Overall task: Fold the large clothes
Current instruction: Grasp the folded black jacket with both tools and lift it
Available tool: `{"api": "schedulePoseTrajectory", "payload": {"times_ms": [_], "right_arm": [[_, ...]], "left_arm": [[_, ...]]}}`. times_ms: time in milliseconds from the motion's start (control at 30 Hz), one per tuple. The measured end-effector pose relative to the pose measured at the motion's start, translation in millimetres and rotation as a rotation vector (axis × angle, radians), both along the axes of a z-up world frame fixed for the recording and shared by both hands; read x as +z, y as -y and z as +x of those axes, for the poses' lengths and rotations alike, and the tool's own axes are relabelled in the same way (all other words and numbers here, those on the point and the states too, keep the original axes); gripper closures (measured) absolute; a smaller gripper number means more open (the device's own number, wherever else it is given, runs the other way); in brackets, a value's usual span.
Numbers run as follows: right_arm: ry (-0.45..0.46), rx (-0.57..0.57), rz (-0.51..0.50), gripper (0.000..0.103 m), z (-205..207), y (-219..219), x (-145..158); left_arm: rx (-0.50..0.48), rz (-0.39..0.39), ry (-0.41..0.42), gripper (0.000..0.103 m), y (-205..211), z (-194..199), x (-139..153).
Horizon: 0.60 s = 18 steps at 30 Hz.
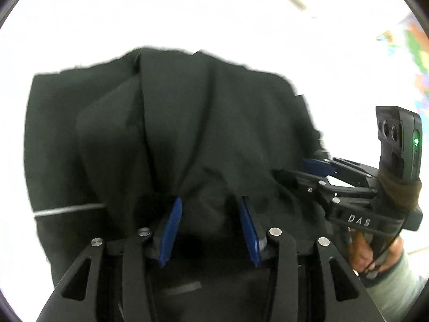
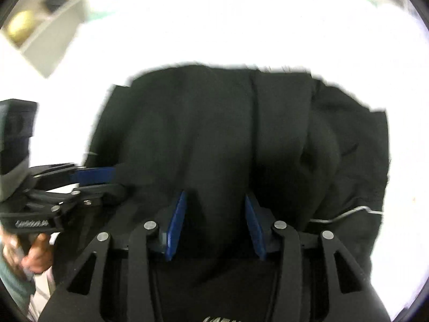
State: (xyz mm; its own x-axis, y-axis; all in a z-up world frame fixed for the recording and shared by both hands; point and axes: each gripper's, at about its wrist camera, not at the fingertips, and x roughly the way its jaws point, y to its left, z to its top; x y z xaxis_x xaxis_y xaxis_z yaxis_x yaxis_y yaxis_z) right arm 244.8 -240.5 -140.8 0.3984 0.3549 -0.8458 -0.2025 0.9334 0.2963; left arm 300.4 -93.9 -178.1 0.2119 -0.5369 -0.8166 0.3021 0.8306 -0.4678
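A large black garment (image 1: 187, 120) lies bunched on a bright white surface (image 1: 187, 13). It has deep folds and a thin grey piping line (image 1: 69, 210). My left gripper (image 1: 210, 206) points down at its near edge, blue pads apart, with a hump of black cloth between them and folds running toward the left pad. In the right wrist view the garment (image 2: 214, 120) fills the middle. My right gripper (image 2: 214, 201) stands over it with pads apart and cloth lying between them. Each gripper shows in the other's view: the right gripper (image 1: 303, 171) and the left gripper (image 2: 112, 179), both at the garment's edge.
A person's hand (image 1: 375, 255) holds the right gripper's handle; another hand (image 2: 37, 255) holds the left one. A colourful patch (image 1: 418, 53) lies at the far right. A pale shelf box (image 2: 48, 26) with a yellowish object sits at the upper left. White surface (image 2: 241, 26) surrounds the garment.
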Motion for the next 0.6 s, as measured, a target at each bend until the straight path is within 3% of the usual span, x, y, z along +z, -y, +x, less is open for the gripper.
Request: {"api": "schedulePoseTrajectory", "payload": {"times_ms": [100,167,200,300,367,433,600], "right_arm": [[0.046,0.030,0.011,0.054,-23,-11,18],[0.003,0.049,-0.044,0.060,-26,-22,-5],[-0.025,0.054,-0.079,0.066,-22,-28,-16],[-0.121,0.051,-0.089,0.068,-12,-30,-69],[-0.124,0.026,-0.081,0.069,-9,-31,-74],[-0.128,0.014,-0.067,0.069,-9,-29,-65],[-0.117,0.026,0.055,0.064,-32,6,-29]], "left_arm": [[-0.024,-0.149,0.027,0.056,-17,-27,27],[-0.030,-0.205,-0.013,0.056,-24,-32,18],[-0.016,-0.177,-0.037,0.056,-24,-30,7],[0.029,-0.048,-0.168,0.059,-13,-20,-50],[0.070,-0.064,-0.207,0.064,-18,-14,-66],[0.081,-0.080,-0.212,0.065,-23,-14,-55],[0.066,-0.137,-0.104,0.061,-68,-59,13]]}}
